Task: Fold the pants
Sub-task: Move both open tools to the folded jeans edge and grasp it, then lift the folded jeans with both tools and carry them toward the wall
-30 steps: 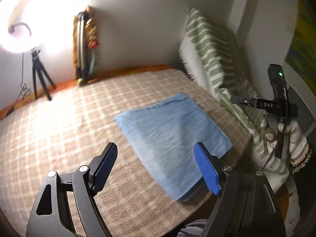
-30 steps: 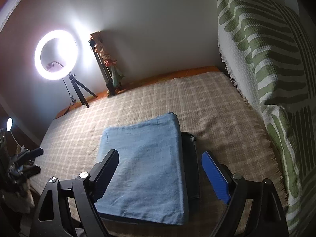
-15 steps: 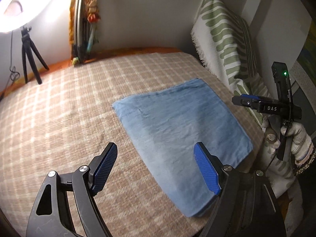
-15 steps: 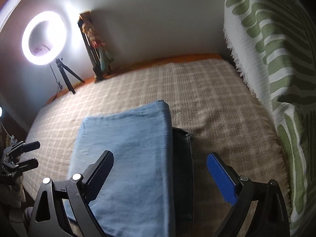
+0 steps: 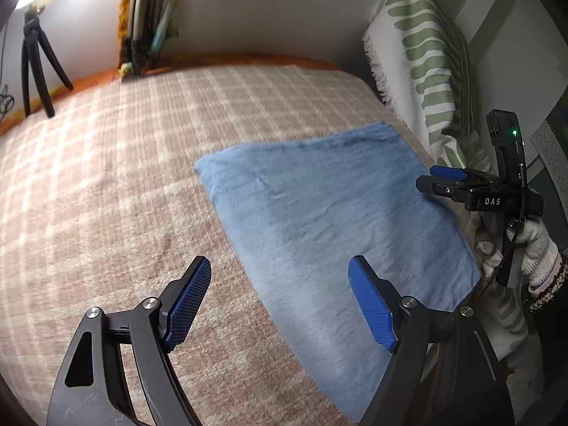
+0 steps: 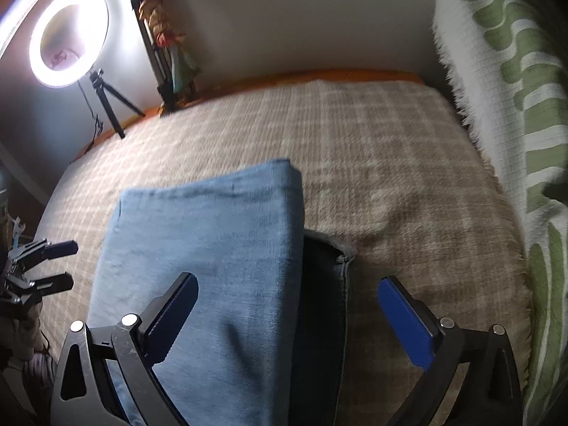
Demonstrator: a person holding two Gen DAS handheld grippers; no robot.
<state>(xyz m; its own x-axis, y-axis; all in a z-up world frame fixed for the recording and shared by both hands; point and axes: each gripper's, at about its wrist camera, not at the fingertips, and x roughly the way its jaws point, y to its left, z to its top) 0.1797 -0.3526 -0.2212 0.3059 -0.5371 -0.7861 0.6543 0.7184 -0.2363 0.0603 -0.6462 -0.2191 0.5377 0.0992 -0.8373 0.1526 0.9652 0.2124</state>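
Pants [image 5: 330, 227] folded flat on bed [image 5: 106, 184]; left gripper [image 5: 280, 298], right gripper [image 6: 287, 301] tilted downward above, jaws apart, right just widening.

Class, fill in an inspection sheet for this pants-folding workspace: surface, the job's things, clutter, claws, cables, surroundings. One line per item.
Surface: beige checked woven bedspread, flat.
Job's things: light blue folded pants lying flat on it; a dark inner layer shows along their right edge.
Clutter: nothing seen on the bedspread besides the pants.
Claws: left claw open, nothing between its pads; right claw open above the pants, its jaws have just been opening wider.
Cables: thin black cable hanging by the black tripod.
Surroundings: lit white ring light, green-and-white striped fringed throw, pale wall.
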